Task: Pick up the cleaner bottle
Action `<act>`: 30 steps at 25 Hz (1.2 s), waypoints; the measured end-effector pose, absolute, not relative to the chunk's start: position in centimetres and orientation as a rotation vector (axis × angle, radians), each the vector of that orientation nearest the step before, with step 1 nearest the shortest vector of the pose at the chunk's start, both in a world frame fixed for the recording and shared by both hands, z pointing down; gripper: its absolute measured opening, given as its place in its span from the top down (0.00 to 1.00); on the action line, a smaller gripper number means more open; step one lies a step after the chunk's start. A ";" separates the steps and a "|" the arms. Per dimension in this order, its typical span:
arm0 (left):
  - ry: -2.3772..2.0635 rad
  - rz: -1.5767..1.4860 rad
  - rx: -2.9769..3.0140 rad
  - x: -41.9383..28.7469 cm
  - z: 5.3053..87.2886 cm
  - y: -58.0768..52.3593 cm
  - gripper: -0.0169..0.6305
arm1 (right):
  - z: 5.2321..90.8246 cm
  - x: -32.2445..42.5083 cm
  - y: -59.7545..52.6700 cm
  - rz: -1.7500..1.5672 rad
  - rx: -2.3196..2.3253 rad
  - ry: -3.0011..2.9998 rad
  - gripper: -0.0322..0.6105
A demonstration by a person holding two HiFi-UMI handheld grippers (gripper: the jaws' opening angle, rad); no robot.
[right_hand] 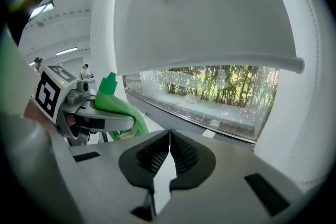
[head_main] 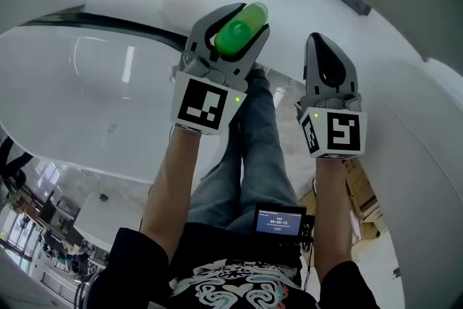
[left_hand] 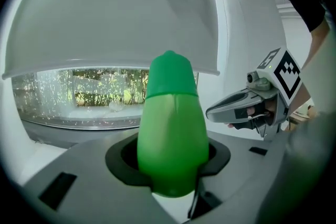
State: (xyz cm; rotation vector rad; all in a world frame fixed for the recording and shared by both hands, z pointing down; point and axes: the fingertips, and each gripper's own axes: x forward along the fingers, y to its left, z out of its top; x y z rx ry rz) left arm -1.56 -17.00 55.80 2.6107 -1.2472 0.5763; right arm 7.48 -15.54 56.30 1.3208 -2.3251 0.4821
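The left gripper (left_hand: 169, 165) clamps the green cleaner bottle (left_hand: 170, 113) between its fingers; beside the bottle, the right gripper (right_hand: 169, 139) has its fingers pressed together, empty.

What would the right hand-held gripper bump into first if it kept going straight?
Probably the window, near its bottom edge. Nothing else shows ahead of the right hand-held gripper, though how far away the window is stays unclear.

A white curved shell (left_hand: 115, 18) blocks ahead and above; open room lies beneath it, toward the window (left_hand: 79, 93).
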 end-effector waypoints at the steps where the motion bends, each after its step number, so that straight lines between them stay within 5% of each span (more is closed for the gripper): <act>1: -1.248 0.577 2.616 -1.5 55.3 -16.9 0.68 | 55.9 7.6 -15.4 0.480 1.323 -2.326 0.91; 30: -1.240 0.525 2.651 -2.7 43.2 -12.2 0.68 | 44.4 6.8 -12.7 0.404 1.369 -2.397 0.91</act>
